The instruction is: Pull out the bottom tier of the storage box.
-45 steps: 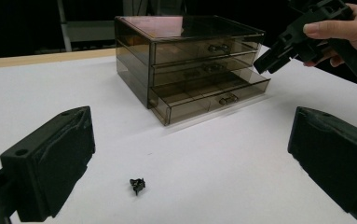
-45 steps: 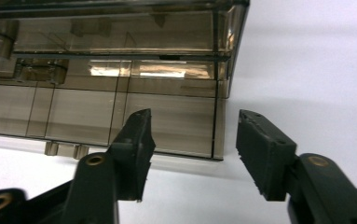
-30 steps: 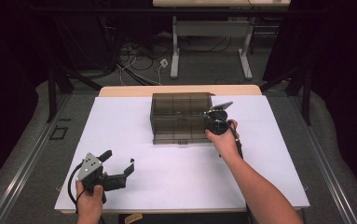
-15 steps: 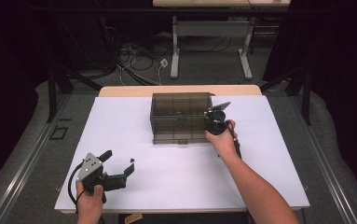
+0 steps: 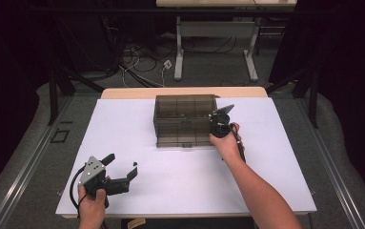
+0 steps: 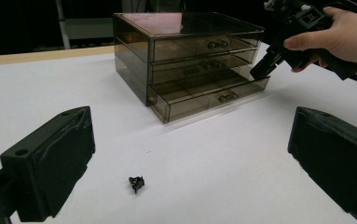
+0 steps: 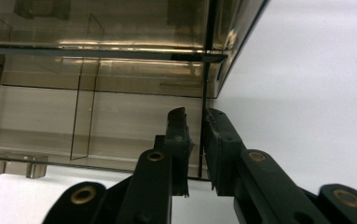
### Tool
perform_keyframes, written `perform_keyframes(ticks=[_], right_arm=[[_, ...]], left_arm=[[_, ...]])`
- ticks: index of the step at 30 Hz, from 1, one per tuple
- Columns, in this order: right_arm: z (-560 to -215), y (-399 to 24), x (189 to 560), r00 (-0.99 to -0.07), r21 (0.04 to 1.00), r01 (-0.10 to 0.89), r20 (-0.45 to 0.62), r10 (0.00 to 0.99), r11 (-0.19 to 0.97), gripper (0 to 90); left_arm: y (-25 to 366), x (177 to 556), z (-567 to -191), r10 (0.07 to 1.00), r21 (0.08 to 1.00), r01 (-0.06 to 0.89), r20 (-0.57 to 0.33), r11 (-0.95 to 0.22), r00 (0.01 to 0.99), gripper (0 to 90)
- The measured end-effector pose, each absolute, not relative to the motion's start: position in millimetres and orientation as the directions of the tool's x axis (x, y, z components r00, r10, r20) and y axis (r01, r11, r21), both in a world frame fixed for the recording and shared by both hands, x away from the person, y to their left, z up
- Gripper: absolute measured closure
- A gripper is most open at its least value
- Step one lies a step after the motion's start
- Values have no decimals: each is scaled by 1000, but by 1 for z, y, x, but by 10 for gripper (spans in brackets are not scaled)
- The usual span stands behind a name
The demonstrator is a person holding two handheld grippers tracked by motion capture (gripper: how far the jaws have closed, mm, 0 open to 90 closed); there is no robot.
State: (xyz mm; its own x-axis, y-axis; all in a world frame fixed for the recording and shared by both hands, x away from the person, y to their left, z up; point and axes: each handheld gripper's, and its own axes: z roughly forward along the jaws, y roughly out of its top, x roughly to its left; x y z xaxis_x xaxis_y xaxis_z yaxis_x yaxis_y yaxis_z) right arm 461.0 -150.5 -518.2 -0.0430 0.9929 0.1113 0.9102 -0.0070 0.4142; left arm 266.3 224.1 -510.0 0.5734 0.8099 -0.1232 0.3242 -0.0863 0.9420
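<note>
At the centre of the high view, my right gripper (image 5: 217,125) has just been closing its jaws on the side wall of the bottom drawer (image 6: 211,95), slid partly out of the smoked plastic drawer cabinet (image 5: 186,120) on the white table (image 5: 275,157). I judge a straight, level pull best, keeping the thin wall pinched squarely. My left gripper (image 5: 118,168) rests lower left, jaws open and empty, beside a small black clip (image 6: 136,183).

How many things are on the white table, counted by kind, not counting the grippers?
Smoky clear three-drawer organizer: 1
Small black clip-like piece: 1
Total: 2
</note>
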Motion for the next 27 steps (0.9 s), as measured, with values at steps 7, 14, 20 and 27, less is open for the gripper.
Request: perform_keyframes(ticks=[7,14,20,27], right_arm=[[-521,-152,463,-35,404,915,95,995,-6,854],[-522,-153,464,-31,396,918,103,994,-13,872],[-522,-153,465,-24,387,922,104,994,-18,876],[-522,-152,465,-15,382,924,96,995,-22,879]], left_arm=[[225,266,-510,810,942,323,-121,-89,574,6],[224,266,-510,809,942,324,-124,-86,574,5],[225,267,-510,810,942,323,-121,-89,574,6],[225,267,-511,812,944,322,-127,-79,569,6]])
